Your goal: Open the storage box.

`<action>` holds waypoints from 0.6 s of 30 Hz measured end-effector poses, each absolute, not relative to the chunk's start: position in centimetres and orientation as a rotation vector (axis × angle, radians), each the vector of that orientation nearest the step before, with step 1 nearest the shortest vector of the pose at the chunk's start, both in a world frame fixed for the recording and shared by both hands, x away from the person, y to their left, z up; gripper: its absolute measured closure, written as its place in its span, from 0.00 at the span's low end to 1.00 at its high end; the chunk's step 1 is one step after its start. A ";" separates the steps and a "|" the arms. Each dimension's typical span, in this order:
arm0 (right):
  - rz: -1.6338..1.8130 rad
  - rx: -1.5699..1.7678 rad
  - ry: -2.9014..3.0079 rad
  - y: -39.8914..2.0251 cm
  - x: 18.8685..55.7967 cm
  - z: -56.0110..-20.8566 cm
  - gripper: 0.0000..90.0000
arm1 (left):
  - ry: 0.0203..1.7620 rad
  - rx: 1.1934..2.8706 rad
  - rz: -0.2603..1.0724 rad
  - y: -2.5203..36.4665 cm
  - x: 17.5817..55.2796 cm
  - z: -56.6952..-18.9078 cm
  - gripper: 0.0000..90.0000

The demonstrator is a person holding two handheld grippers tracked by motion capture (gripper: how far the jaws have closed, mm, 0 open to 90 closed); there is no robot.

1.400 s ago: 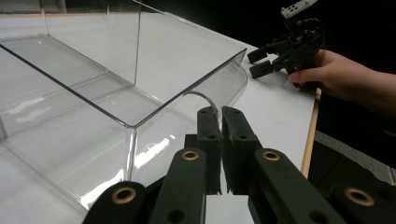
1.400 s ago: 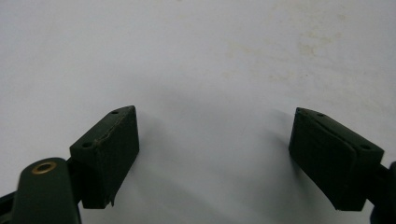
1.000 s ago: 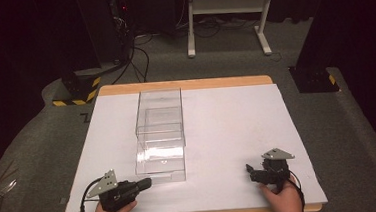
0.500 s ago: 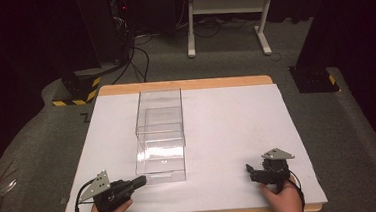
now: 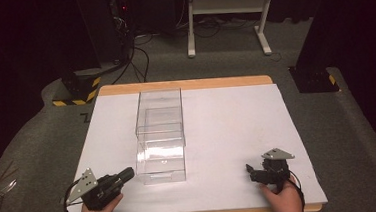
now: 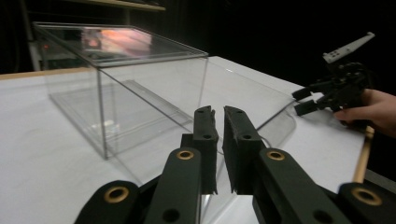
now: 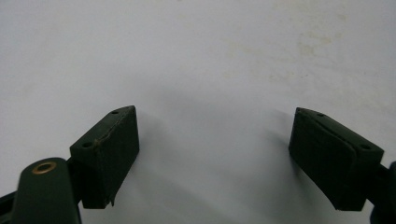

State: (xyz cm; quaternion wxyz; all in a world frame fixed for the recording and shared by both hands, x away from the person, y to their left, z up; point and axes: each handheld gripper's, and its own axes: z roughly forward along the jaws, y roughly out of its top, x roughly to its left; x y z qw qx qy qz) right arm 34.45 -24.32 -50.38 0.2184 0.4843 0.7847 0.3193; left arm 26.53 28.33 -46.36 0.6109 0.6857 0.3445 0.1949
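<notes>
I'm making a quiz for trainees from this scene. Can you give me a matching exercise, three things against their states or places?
Things:
1. left gripper
2. right gripper
3. clear plastic box

States or places:
A. stands on the white table cover, left of centre
B. jaws wide apart over bare white surface
C. jaws nearly together, nothing between them

Pairs: 1-C, 2-B, 3-A

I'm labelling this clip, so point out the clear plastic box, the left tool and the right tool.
clear plastic box (image 5: 159, 119): high view, on its top panel.
left tool (image 5: 126, 174): high view, at its tips, beside the box's near corner.
right tool (image 5: 251, 172): high view, between its tips.
</notes>
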 end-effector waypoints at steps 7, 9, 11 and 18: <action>0.884 1.341 2.172 -24.3 34.4 -50.4 0.18 | 0.872 1.561 0.529 29.9 26.8 -46.5 0.86; 0.884 1.341 2.172 -24.3 34.4 -50.4 0.18 | 0.886 1.561 0.546 30.1 26.9 -46.6 0.83; 0.884 1.341 2.172 -24.3 34.4 -50.4 0.18 | 0.939 1.555 0.572 30.7 27.2 -46.9 0.81; 0.884 1.341 2.172 -24.3 34.4 -50.4 0.18 | 1.111 1.625 0.636 31.4 28.4 -48.7 0.71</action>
